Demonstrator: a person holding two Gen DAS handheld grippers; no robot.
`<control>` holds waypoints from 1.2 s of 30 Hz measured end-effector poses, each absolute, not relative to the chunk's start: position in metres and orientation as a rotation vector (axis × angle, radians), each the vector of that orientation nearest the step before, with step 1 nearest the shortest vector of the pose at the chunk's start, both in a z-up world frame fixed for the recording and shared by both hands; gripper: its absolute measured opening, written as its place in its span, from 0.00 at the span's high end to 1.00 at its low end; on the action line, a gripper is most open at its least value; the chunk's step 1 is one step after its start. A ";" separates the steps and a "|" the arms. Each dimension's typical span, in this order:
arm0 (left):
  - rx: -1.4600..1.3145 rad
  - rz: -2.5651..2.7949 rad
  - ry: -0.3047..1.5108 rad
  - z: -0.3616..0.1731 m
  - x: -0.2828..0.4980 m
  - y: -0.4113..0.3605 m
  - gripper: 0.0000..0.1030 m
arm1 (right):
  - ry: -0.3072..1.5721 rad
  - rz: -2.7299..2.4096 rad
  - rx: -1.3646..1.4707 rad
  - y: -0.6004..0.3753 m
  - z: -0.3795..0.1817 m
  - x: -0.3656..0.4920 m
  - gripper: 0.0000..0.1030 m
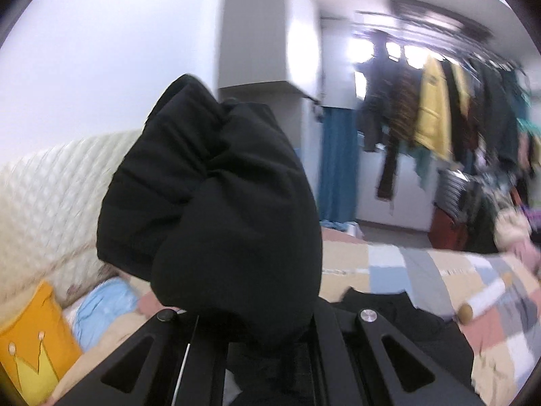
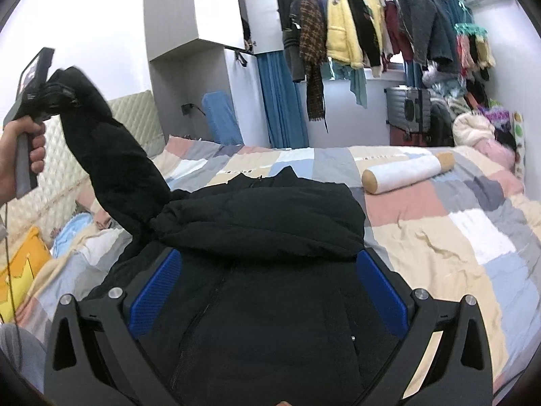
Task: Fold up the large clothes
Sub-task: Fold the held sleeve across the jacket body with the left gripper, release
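A black padded jacket (image 2: 257,209) lies on the patchwork quilt (image 2: 439,230) of a bed, collar toward the far side. My left gripper (image 2: 50,94), held by a hand (image 2: 13,155), is raised at the left and shut on the jacket's sleeve (image 2: 115,162), which stretches up from the jacket's body. In the left wrist view the bunched sleeve (image 1: 209,203) fills the middle and hides the fingertips. My right gripper (image 2: 268,257) hovers over the jacket's front, open, its blue pads (image 2: 155,291) wide apart on either side of the fabric.
A white bolster (image 2: 405,171) with tan ends lies on the quilt to the right. A yellow cushion (image 2: 20,270) and a quilted headboard (image 2: 135,118) are at the left. A rail of hanging clothes (image 2: 372,27) and a suitcase (image 2: 409,105) stand beyond the bed.
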State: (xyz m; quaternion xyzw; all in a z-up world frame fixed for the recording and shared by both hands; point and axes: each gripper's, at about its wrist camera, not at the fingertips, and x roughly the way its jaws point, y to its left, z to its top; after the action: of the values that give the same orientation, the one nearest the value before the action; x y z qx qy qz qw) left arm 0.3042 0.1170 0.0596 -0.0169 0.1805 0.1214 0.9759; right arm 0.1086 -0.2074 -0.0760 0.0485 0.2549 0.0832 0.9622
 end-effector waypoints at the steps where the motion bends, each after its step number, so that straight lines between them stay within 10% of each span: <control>1: -0.010 0.222 0.365 0.059 0.307 0.100 0.95 | 0.517 0.165 0.106 -0.210 -0.077 0.110 0.00; 24: 0.178 -0.230 0.771 -0.183 0.386 -0.199 0.95 | 0.546 0.028 0.290 -0.275 -0.119 0.141 0.00; 36: 0.187 -0.233 0.710 -0.155 0.364 -0.173 0.82 | 0.556 -0.008 0.293 -0.274 -0.130 0.150 0.00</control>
State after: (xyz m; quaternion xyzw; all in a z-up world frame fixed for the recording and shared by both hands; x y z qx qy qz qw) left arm 0.3643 -0.1729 -0.1547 0.0911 0.3461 -0.1139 0.9268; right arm 0.1499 -0.2744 -0.1299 0.1442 0.2736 -0.0041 0.9510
